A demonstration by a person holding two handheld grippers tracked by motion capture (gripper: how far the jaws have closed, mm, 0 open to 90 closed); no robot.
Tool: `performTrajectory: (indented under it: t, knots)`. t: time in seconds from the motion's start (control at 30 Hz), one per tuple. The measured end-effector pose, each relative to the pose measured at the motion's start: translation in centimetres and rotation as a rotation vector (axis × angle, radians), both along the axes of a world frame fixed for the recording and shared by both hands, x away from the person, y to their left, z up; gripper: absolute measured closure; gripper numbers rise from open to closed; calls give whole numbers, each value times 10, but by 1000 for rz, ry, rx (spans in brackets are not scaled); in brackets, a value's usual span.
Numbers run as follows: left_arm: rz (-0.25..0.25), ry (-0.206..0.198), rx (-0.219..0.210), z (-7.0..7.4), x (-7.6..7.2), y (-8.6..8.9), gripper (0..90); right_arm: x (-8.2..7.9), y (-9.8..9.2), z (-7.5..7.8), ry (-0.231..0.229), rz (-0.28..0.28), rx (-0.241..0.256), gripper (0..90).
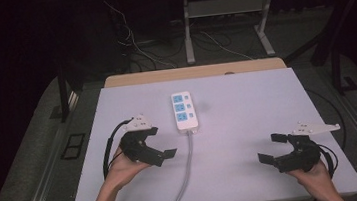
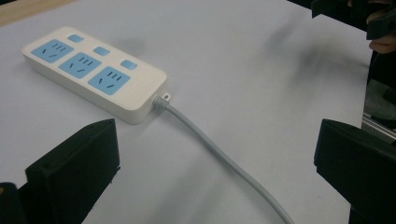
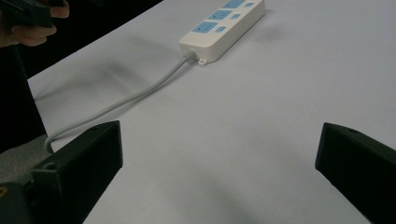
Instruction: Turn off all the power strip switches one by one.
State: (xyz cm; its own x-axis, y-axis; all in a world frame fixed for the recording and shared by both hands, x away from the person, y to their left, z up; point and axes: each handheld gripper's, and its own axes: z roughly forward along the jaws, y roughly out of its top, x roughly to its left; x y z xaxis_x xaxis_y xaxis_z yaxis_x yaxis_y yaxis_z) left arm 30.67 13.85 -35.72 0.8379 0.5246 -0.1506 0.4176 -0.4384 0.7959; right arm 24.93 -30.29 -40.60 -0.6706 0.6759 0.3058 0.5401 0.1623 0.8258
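- Tabletop [image 1: 247, 103]: pale, flat surface with a strip of bare wood along its far edge; dark floor all around it.
- Power strip [image 1: 185, 111]: white body with three blue socket faces in a row, each with a small blue button beside it. It lies flat near the middle of the tabletop, slightly toward the far side, long axis running away from the person. In the left gripper view it [image 2: 93, 72] sits ahead and to the left of the jaws; in the right gripper view it [image 3: 224, 30] lies far ahead near the top edge.
- Cable [image 1: 186, 172]: grey, leaves the near end of the power strip, runs toward the person and drops over the near edge of the tabletop. It passes between the two hand-held grippers, closer to the left one.
- Left hand-held gripper [image 1: 163, 143]: held in the left hand [image 1: 121, 169] above the near left part of the tabletop, jaws spread wide with nothing between them, pointing toward the cable; apart from cable and power strip.
- Right hand-held gripper [image 1: 272, 147]: held in the right hand [image 1: 317, 174] at the near right part of the tabletop, jaws spread wide and empty, pointing left, well apart from the power strip.
- Background: desk legs [image 1: 188, 29] and loose wires [image 1: 135, 44] on the floor beyond the tabletop.
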Motion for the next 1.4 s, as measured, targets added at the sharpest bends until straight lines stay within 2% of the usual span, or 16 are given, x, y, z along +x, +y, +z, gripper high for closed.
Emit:
performTrajectory:
  t: [0.7, 0.83, 1.4]
  knots:
    - [-38, -11, 24, 17, 26, -16, 0, -1, -2, 0, 0, -5, -1, 6]
    - [-47, -9, 41, 20, 35, -22, 0, -1, -2, 0, -1, -3, -2, 6]
    - [-60, 0, 81, 22, 62, -35, 0, -1, -3, 0, -1, -5, -4, 6]
